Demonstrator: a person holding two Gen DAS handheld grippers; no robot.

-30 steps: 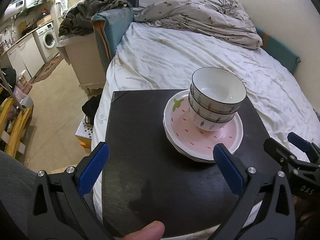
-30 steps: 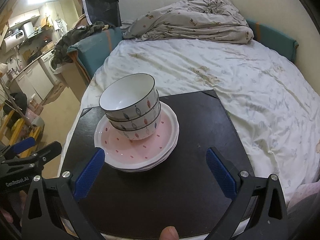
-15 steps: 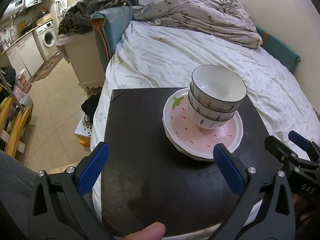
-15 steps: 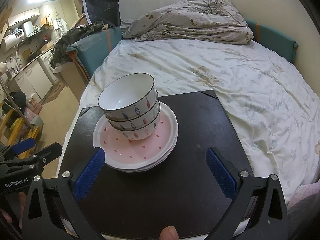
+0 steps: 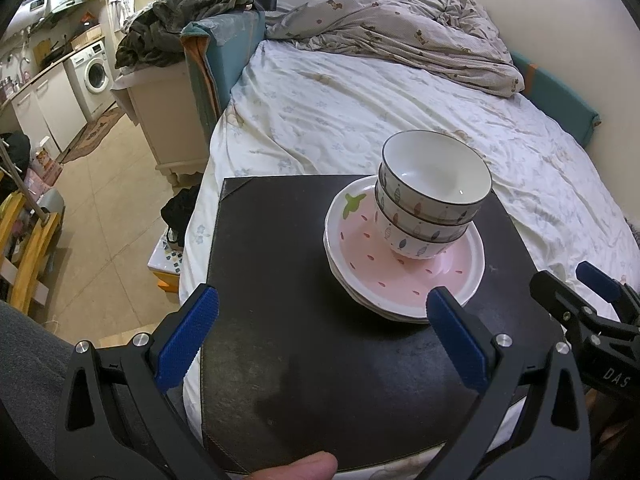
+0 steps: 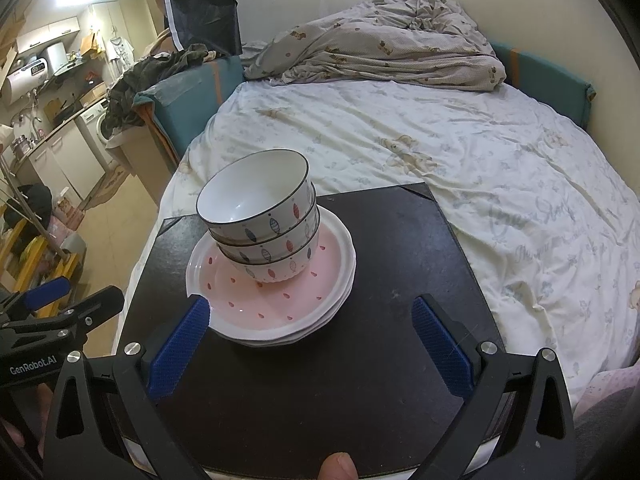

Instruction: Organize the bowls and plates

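- A black board (image 5: 280, 280) is laid on the near end of the bed (image 5: 360, 120); its far corners are seen at the bed sheet, and its left edge lies along the bed's side, above the floor (image 5: 100, 200).
- A stack of plates (image 5: 404, 276) is seen on the board, right of centre in the left wrist view and left of centre in the right wrist view (image 6: 280, 304); bare board is left open on the near side and on both flanks.
- Three nested bowls (image 5: 432, 196) are set upright on the top plate, mouths up, toward the plate's far side; the stack leans slightly.
- The top plate is pink with red flecks and a green leaf mark at its far-left rim.
- The left gripper (image 5: 320, 340) is held low over the near board, fingers (image 5: 186, 340) spread wide, nothing between them; the right finger's tip overlaps the plate rim in the view, contact cannot be told.
- The right gripper (image 6: 312, 344) is likewise held with fingers (image 6: 442, 346) spread and empty, the left tip close to the plate rim.
- "GenRobot.AI" is read on the left gripper in the right wrist view; "DAS" on the right gripper in the left wrist view.
- A rumpled quilt (image 6: 380, 56) lies at the bed's far end.
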